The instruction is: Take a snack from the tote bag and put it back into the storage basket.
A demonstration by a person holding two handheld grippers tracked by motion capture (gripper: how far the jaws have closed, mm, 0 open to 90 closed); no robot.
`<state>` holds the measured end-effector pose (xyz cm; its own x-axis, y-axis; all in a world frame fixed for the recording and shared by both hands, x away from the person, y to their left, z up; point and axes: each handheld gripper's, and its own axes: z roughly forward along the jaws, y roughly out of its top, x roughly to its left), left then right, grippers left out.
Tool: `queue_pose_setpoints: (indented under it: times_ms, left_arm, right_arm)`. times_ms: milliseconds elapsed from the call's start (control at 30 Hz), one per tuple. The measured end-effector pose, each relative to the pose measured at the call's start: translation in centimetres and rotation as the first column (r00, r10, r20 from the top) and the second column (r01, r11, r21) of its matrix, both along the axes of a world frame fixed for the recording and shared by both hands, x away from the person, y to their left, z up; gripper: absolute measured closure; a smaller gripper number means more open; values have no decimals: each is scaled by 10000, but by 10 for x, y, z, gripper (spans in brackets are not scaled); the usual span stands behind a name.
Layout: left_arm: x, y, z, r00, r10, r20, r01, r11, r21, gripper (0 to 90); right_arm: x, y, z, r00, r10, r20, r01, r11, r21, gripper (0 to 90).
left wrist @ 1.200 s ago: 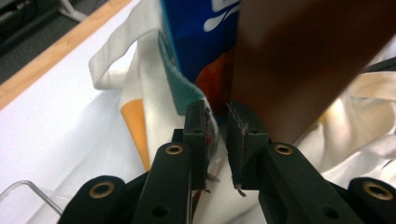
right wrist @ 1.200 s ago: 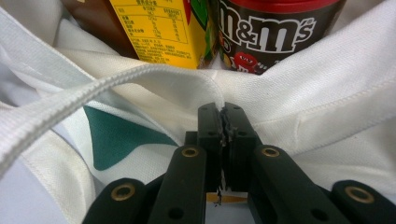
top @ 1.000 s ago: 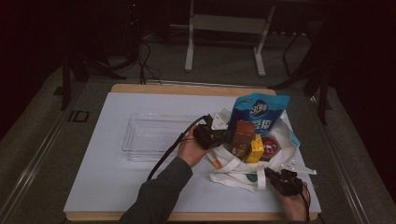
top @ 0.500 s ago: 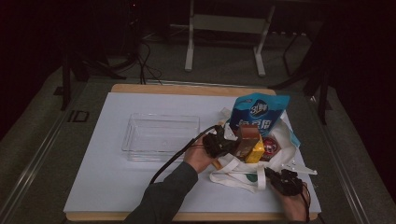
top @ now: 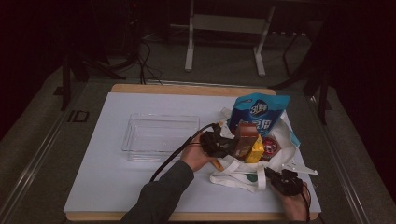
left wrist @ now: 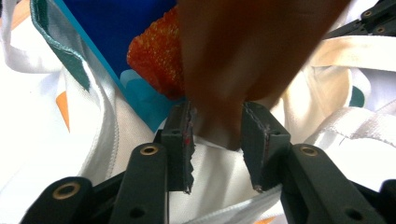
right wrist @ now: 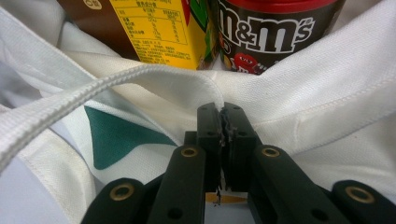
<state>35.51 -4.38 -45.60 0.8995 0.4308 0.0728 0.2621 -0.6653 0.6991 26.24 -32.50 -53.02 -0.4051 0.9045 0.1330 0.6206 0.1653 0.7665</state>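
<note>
The left gripper (top: 218,143) has moved from the bag's (top: 243,175) edge into its mouth and now pinches the brown box (top: 244,139) between half-closed jaws, ready for lifting out, while the right gripper (top: 280,179) keeps its jaws clamped on the bag's rim.

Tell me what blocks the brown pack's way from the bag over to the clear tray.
Nothing visible does. The left gripper is shut on the brown pack at the white bag mouth, and the clear tray lies open beside it, with bare mat between. The right gripper pinches the bag's edge.
</note>
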Motion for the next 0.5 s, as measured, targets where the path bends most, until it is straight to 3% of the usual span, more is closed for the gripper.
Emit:
queue_pose_setpoints:
  times_ms: [233, 367, 500]
  left_arm:
    - [-1, 0, 3, 9998, -122, 140, 119, 9997, 191, 622]
    - [-3, -1, 3, 9985, 63, 538, -93, 9984, 560, 564]
    - [0, 4, 5, 9982, 248, 541, -271, 9987, 433, 535]
  right_arm:
    - [0, -1, 0, 10000, 45, 22, -45, 10000, 36, 869]
    - [0, -1, 0, 10000, 73, 42, -73, 10000, 27, 869]
    - [0, -1, 0, 10000, 76, 41, -76, 10000, 14, 869]
